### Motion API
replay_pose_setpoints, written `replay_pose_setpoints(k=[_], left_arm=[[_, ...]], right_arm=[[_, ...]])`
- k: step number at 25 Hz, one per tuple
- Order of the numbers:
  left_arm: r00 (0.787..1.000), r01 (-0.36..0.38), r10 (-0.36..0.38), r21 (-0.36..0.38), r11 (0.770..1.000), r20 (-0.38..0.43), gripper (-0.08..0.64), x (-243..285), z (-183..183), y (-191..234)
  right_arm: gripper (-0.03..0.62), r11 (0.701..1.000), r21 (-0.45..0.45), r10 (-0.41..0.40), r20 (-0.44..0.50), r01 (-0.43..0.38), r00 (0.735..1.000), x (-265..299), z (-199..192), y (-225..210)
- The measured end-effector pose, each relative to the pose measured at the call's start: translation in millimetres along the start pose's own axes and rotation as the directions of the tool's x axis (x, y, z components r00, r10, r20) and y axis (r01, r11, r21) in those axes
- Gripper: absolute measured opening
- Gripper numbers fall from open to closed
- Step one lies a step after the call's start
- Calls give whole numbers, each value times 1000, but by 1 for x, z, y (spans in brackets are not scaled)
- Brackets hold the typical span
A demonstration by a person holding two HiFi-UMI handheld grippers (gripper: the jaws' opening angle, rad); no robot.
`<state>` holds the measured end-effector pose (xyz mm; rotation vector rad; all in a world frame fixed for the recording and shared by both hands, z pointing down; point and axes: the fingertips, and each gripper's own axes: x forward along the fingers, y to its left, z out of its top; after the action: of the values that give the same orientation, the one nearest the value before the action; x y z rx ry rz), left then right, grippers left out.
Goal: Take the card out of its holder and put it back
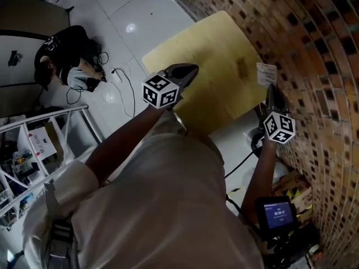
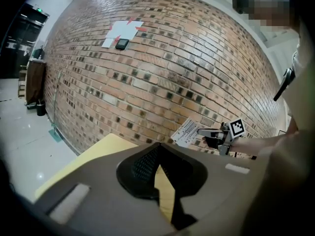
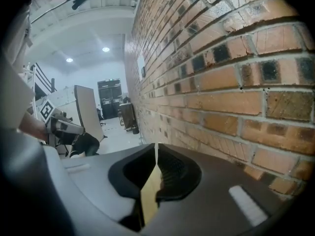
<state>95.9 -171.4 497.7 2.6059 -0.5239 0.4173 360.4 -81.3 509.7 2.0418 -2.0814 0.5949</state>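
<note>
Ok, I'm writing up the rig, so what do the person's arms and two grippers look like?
The left gripper and right gripper are dark grey shells whose jaws taper to a point, with ribbed black pads inside. Each carries a white cube printed with black square markers. The person wears a pale loose shirt; its sleeves leave the forearms bare.

A: Where is the card [image 1: 266, 73] sitting right now?
B: At two o'clock: the right gripper [image 1: 271, 88] is pinching it by its lower edge, just beside the brick wall [image 1: 320, 49].
A: And the left gripper [image 1: 192, 68]?
B: It is hovering, jaws together, over the yellow table [image 1: 219, 43] toward twelve o'clock.
A: Anything else?
B: A person [image 1: 61, 55] is sitting on the floor [image 1: 112, 15] at ten o'clock; a small blue screen [image 1: 278, 213] is glowing at five.
</note>
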Motion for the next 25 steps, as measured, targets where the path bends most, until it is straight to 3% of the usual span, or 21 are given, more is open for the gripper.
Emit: replay_pose_setpoints(k=[10, 25], left_arm=[[996, 74, -75, -11, 997, -47, 18, 24, -1, -10], [996, 60, -65, -79, 995, -65, 18, 31, -10, 13]], right_arm=[[16, 1000, 3, 31, -82, -30, 996, 55, -28, -12], [15, 997, 27, 70, -209, -66, 975, 110, -79, -15]])
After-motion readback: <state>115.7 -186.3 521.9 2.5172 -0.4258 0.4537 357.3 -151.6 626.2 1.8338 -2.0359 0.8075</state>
